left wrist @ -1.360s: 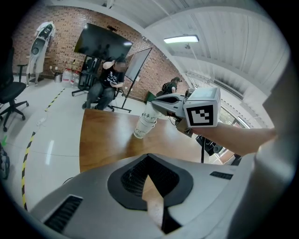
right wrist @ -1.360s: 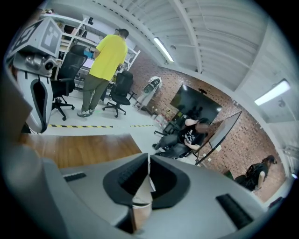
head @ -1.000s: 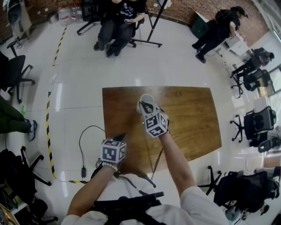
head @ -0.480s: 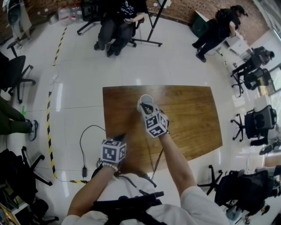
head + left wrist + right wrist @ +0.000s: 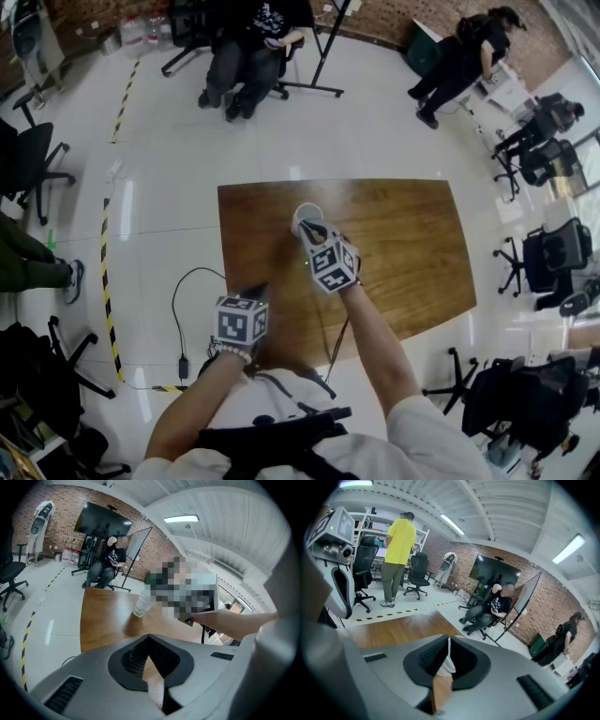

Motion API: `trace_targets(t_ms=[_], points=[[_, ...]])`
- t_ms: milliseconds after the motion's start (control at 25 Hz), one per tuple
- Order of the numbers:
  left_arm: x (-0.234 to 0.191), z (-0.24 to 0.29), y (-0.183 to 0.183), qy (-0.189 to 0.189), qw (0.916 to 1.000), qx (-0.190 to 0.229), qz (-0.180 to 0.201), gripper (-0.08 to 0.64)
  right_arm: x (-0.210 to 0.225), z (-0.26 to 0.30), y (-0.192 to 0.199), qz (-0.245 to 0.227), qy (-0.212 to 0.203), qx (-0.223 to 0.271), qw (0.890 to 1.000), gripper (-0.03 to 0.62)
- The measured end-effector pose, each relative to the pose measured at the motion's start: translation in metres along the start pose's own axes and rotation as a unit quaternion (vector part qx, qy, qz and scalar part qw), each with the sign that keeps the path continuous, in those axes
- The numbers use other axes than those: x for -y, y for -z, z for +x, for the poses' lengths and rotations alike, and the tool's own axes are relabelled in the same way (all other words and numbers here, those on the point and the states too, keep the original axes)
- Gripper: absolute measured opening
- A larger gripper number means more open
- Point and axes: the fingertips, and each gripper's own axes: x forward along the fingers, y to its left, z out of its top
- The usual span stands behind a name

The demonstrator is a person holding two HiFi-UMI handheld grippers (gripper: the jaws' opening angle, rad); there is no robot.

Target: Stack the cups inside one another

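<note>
Head view, with both gripper views for detail. The right gripper (image 5: 316, 229) reaches over the middle of the table (image 5: 412, 253) and meets the near rim of the white cup (image 5: 305, 215). The cup stands upright toward the table's far edge, left of centre. In the right gripper view the jaws stand narrow, nipping a thin white strip, the cup's wall, between the pads. The left gripper (image 5: 255, 292) hovers at the table's near left edge, well apart from the cup. In the left gripper view its jaws meet at the tips with only bare wood showing behind them, so it carries nothing. Compared with the two earlier head views, almost nothing has altered. The cup sits on the same patch of wood, the right gripper keeps its pinch at the rim, and the left gripper has not stirred; only the framing has drifted slightly. No second loose cup appears anywhere on the table, and whether the standing cup is one cup or several nested cannot be settled from these views. The stillness suggests a pause at a seated stack rather than a carry in progress. The nesting is probably finished or nearly so, and letting go of the rim is the likely remaining step.
</note>
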Motion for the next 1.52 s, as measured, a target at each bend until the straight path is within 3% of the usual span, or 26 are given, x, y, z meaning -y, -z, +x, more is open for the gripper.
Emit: trace_targets(t_ms=[80,160,280,440,480,680,920,1080,1280,1520], points=[[-0.001,0.0,-0.003,0.003,1.0,0.005,0.002,-0.003,0.003,-0.003,0.002,0.046,0.001,0.001,0.999,0.037],[-0.004,-0.002,-0.007,0.007,0.9999,0.01,0.003,-0.004,0.004,-0.009,0.003,0.131,0.001,0.009,0.991,0.038],[-0.007,-0.006,-0.015,0.016,0.9997,0.018,0.009,-0.004,0.006,-0.018,0.01,0.257,0.008,0.02,0.966,0.038],[-0.007,-0.008,-0.025,0.03,0.9988,0.026,0.028,-0.003,0.01,-0.041,0.018,0.359,0.03,0.039,0.932,0.033],[-0.008,-0.009,-0.026,0.034,0.9985,0.027,0.034,-0.005,0.01,-0.048,0.019,0.378,0.037,0.042,0.924,0.006],[-0.004,-0.019,-0.037,0.052,0.9954,0.036,0.072,-0.005,0.001,-0.094,0.022,0.446,0.072,0.065,0.89,0.006],[0.016,-0.028,-0.044,0.096,0.988,0.033,0.116,-0.003,-0.026,-0.15,0.024,0.489,0.119,0.096,0.859,0.006],[0.022,-0.038,-0.037,0.11,0.9857,0.031,0.124,-0.003,-0.053,-0.171,0.023,0.496,0.13,0.104,0.852,0.006],[0.041,-0.05,-0.019,0.107,0.9857,0.036,0.125,-0.003,-0.076,-0.202,0.027,0.484,0.126,0.102,0.86,0.006],[0.07,-0.073,0.013,0.097,0.9859,0.044,0.129,-0.003,-0.1,-0.243,0.037,0.487,0.118,0.11,0.859,0.006]])
